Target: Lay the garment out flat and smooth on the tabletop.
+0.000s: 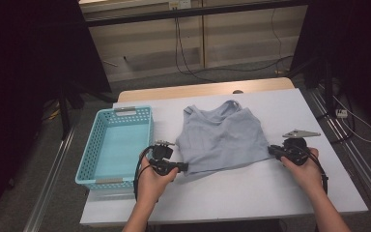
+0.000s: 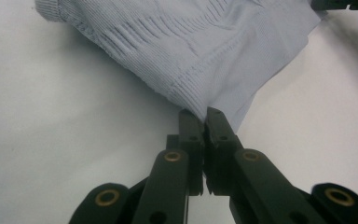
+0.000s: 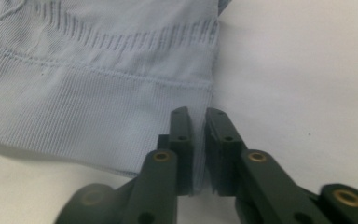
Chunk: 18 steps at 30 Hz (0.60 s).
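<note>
A pale blue ribbed sleeveless top (image 1: 222, 135) lies flat on the white table (image 1: 251, 193), straps toward the far side. My left gripper (image 1: 184, 167) is at the top's near left hem corner. In the left gripper view the jaws (image 2: 204, 114) are shut on that corner of the top (image 2: 191, 42), and the cloth pulls up into ridges. My right gripper (image 1: 272, 149) is at the right hem corner. In the right gripper view its jaws (image 3: 198, 114) pinch the hem band of the top (image 3: 98, 93), with cloth showing between them.
A light blue plastic basket (image 1: 89, 145) stands at the table's left side, close to my left hand. A wooden strip (image 1: 207, 89) runs along the table's far edge. Dark stands and cables are on the floor beyond and to the right.
</note>
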Motion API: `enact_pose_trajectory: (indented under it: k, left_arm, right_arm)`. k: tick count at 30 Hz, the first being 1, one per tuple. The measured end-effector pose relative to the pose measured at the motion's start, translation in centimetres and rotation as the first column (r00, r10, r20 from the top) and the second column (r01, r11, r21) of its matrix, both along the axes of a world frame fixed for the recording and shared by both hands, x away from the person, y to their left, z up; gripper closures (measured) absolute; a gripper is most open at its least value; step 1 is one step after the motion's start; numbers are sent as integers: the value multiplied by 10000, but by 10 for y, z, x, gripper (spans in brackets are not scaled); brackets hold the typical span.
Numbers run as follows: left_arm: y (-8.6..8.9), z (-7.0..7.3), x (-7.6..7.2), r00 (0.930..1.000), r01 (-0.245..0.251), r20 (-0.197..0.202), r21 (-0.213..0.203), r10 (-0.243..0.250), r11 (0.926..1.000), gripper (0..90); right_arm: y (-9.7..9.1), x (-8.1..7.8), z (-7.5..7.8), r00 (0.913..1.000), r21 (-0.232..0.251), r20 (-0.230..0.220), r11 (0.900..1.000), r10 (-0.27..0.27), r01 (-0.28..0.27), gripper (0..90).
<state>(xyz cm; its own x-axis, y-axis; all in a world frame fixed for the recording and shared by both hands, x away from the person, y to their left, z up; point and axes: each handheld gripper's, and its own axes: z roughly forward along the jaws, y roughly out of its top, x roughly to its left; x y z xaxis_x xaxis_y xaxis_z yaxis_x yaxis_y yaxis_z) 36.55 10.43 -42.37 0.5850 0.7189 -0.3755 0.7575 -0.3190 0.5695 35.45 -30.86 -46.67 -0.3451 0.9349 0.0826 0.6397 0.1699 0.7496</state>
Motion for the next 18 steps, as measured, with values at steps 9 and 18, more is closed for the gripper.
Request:
enact_pose_trajectory:
  k: [9, 18]
  left_arm:
    - [9, 7, -3, 9999, 66, -136, -211, -69, 9998, 874]
    - [4, -1, -11, 9983, 451, -382, 277, -441, 9986, 873]
  right_arm:
    - [-6, -24, 16, 9999, 98, -66, 9999, 102, -101, 889]
    - [-15, -73, 22, 9977, 214, -351, 9982, 574, -567, 892]
